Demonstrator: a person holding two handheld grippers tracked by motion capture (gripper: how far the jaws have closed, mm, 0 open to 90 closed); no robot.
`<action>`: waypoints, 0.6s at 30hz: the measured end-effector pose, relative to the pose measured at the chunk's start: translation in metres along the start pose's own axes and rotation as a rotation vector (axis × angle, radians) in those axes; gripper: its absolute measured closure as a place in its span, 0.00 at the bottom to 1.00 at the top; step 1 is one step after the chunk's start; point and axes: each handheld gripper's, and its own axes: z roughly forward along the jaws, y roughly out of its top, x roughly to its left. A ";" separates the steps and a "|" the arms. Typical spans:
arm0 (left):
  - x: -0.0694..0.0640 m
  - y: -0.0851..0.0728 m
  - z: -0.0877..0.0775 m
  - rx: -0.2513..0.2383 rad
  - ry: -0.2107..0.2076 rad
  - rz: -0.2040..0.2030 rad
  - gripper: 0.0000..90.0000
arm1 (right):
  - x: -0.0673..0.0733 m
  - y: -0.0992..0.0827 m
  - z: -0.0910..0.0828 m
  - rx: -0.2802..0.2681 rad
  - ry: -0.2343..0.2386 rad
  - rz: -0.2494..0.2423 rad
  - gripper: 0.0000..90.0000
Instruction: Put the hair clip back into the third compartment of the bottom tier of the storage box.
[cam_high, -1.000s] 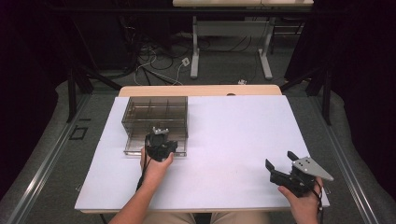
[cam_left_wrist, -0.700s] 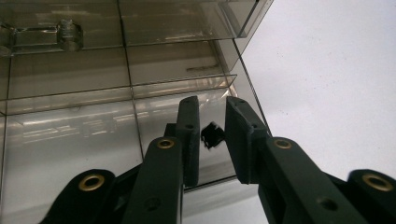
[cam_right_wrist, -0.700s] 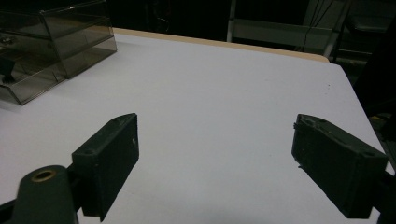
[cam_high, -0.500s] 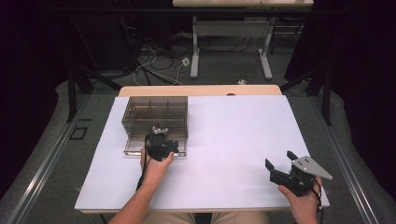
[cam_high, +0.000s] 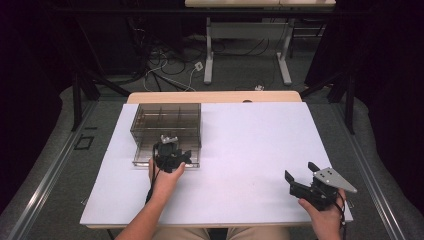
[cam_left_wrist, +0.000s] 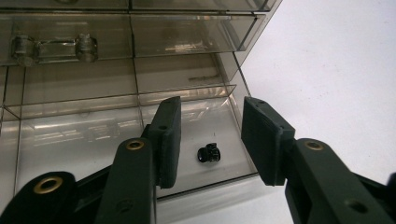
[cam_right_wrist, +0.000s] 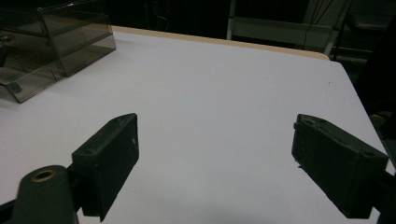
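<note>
Left hand-held gripper (cam_left_wrist: 210, 140) has just been opening its jaws, now spread above a tiny black clip-like part (cam_left_wrist: 208, 153) lying loose in the near corner compartment of the clear organiser box (cam_high: 166, 131). Light, rigid, probably skittish: pinch its sides squarely. Right hand-held gripper (cam_right_wrist: 215, 163) spread wide over bare worktop (cam_right_wrist: 224, 88).

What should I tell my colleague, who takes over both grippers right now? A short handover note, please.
Left gripper: jaws have just been opening, nothing between the pads; poised over the pulled-out drawer of the clear drawer box.
Small black part: lying loose in that drawer's right front corner, touching neither jaw.
Right gripper: open, empty, over bare white table at the near right.
Done: part is in the drawer.
Left, probably: draw the left gripper back and push the drawer shut.
</note>
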 end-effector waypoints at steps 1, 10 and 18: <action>0.000 0.000 0.000 -0.002 -0.003 0.003 0.62 | 0.000 0.000 0.000 0.001 0.002 0.001 0.16; -0.002 -0.001 -0.005 -0.043 -0.001 0.046 0.53 | 0.000 0.000 0.000 -0.001 0.003 0.002 0.16; -0.005 0.001 -0.011 -0.070 -0.005 0.064 0.47 | 0.001 0.000 0.000 0.004 0.002 -0.005 0.16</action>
